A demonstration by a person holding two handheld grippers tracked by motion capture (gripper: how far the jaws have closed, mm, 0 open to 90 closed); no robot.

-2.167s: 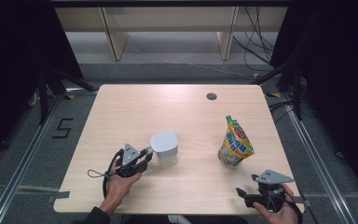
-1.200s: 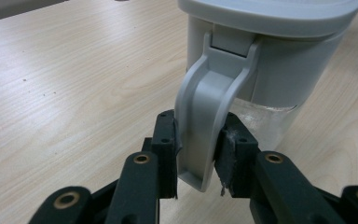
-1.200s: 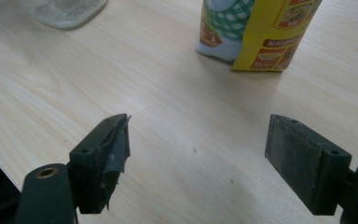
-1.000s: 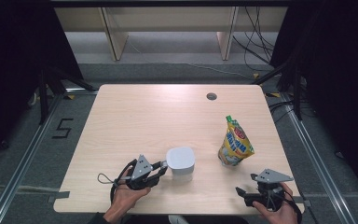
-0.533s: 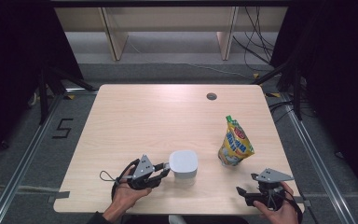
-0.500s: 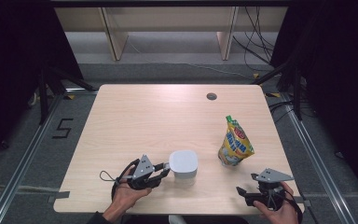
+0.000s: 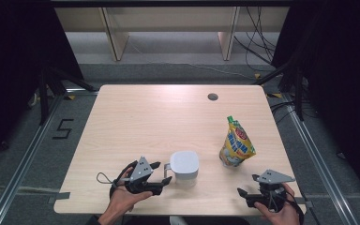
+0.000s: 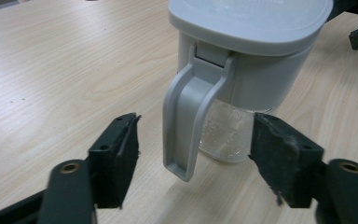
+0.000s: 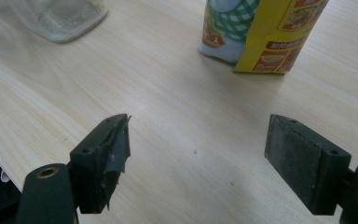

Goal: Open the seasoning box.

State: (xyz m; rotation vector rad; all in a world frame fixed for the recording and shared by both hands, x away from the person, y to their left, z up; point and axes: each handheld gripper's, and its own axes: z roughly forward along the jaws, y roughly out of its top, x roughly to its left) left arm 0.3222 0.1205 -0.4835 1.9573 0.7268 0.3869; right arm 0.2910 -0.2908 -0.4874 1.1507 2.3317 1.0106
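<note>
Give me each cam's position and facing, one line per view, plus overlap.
High view: above the near table edge, facing forward and down; hands, left gripper, right gripper.
Left gripper view: between its open jaws, facing the jug handle.
Right gripper view: between open jaws, facing the pouch.
Shared: jug, pouch.

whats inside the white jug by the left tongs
Through the jug's clear lower wall, only clear glints show, with no distinct contents. The grey lid and white upper body hide the rest.
</note>
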